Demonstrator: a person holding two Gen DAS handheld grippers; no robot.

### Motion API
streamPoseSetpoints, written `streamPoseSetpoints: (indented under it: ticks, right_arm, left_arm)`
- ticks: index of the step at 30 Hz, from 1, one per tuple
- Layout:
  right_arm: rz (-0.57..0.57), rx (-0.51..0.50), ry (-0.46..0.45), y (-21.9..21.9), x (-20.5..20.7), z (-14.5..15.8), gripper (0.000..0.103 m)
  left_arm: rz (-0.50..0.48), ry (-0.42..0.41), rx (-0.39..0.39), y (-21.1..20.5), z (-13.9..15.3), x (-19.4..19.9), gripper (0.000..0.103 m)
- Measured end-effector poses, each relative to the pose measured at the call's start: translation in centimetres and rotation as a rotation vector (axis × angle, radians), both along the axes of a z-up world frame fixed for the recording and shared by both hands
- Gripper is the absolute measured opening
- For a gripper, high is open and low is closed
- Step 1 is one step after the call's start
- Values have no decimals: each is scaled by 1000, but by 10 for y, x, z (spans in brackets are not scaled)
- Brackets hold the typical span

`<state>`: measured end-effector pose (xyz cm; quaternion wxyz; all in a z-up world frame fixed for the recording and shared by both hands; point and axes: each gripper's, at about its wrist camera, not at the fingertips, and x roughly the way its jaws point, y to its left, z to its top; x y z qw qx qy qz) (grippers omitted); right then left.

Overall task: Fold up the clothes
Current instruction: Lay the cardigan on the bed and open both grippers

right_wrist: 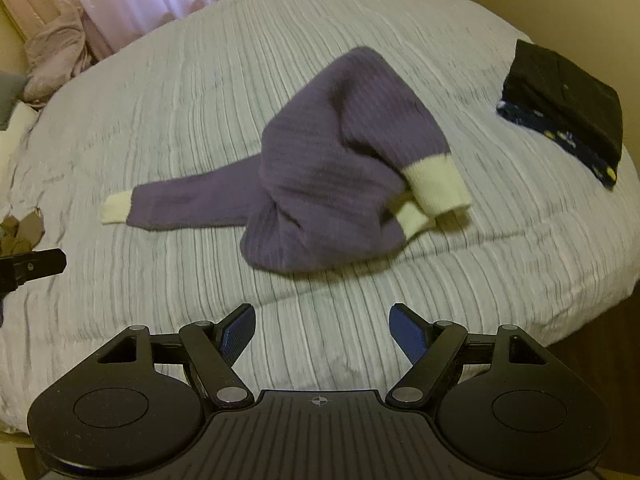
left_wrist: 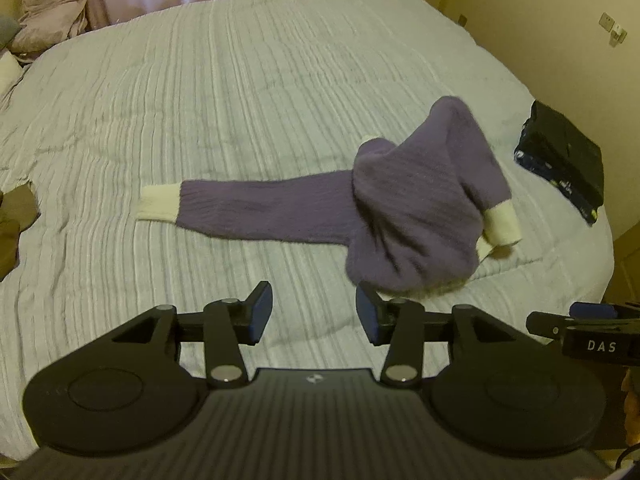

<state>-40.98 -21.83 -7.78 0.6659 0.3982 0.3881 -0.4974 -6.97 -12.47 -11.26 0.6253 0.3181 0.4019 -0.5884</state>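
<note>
Garment: purple ribbed knit sweater with cream cuffs, heaped on the grey striped bedspread, one sleeve stretched out, unfolded.
Left gripper: part-open, empty, nearing hem.
Right gripper: wide, empty.
Done pile: dark folded clothes, set aside.

A crumpled purple sweater lies on the striped bedspread beyond the right gripper's empty, parted jaws.

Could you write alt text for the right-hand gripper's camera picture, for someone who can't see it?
A purple sweater with cream cuffs lies crumpled on a grey ribbed bedspread, one sleeve stretched left. The right gripper hovers open and empty in front; folded dark clothes sit far right.
</note>
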Motion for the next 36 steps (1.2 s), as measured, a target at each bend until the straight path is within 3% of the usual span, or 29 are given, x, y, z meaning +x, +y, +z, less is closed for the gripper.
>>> streamPoseSetpoints:
  ticks: [9,21,36]
  right_arm:
    - [-14,19,15,21,16,-18,77]
    - [34,31,40,9,31,-28,77]
    - [-32,58,27,-50,-52,-34,77]
  left_arm:
    - [1,-19,23,19,-7,17,44]
    - [44,-26,39,16,-12,28,45]
    - [23,-24,67,-43,-23,-39,48]
